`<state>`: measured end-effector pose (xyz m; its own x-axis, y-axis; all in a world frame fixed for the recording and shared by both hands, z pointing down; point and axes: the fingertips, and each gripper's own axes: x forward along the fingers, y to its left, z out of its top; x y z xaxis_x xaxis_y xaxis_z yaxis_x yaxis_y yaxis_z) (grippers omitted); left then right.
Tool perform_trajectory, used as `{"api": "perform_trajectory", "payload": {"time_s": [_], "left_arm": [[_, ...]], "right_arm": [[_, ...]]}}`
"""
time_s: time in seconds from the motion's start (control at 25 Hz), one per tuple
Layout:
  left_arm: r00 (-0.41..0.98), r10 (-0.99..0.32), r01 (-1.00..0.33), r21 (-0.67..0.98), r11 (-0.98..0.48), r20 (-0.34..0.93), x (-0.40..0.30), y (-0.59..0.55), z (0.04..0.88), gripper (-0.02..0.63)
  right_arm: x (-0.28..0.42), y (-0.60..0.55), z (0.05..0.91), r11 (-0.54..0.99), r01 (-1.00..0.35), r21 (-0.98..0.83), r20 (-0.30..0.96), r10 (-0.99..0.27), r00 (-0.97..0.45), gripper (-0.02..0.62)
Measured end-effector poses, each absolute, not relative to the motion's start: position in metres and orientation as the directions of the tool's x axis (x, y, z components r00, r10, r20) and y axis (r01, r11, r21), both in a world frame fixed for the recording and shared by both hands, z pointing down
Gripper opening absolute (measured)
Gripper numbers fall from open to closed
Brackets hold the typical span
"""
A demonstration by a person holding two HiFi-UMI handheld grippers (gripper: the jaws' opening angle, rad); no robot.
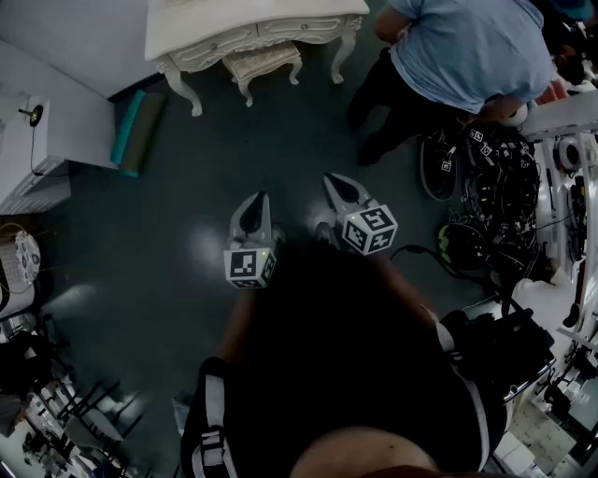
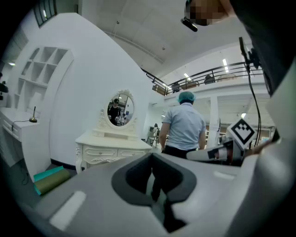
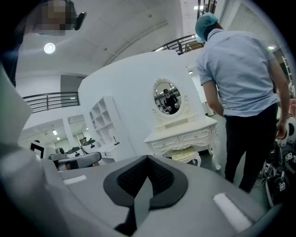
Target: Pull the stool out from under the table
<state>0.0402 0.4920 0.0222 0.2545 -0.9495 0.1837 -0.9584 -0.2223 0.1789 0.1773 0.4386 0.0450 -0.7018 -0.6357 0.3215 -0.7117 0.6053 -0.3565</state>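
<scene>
Nearest, the left gripper (image 1: 255,201) and the right gripper (image 1: 336,183) hang side by side above the dark floor (image 1: 177,177), each with jaws clenched on nothing. Well beyond them, the stool (image 1: 264,62) sits tucked under the white table (image 1: 252,23), with a person in a blue shirt (image 1: 467,51) just right of it.

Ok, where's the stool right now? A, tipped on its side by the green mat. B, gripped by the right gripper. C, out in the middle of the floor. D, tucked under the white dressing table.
D: the stool stands upright between the legs of the white dressing table, beneath its top.
</scene>
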Motion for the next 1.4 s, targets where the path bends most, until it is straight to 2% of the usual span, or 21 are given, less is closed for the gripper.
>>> {"api": "perform_trajectory", "payload": {"time_s": [0.4,0.8,1.12,1.4], "left_arm": [[0.265,-0.948,-0.956,0.175,-0.234,0.179,0.009,0.49,0.026,0.009],[0.287,-0.942,-0.95,0.178,-0.256,0.176,-0.042,0.478,0.033,0.009],[0.307,-0.937,-0.94,0.211,-0.27,0.169,-0.058,0.418,0.041,0.009],[0.314,-0.933,-0.941,0.19,-0.281,0.173,-0.064,0.326,0.035,0.009]], "right_arm": [[0.141,0.435,0.05,0.607,-0.706,-0.366,0.327,-0.626,-0.708,-0.002],[0.106,0.423,0.054,0.523,-0.718,-0.459,0.294,-0.674,-0.678,-0.002],[0.101,0.373,0.075,0.434,-0.723,-0.537,0.305,-0.7,-0.646,-0.002],[0.083,0.277,0.082,0.421,-0.703,-0.573,0.292,-0.697,-0.655,-0.002]]}}
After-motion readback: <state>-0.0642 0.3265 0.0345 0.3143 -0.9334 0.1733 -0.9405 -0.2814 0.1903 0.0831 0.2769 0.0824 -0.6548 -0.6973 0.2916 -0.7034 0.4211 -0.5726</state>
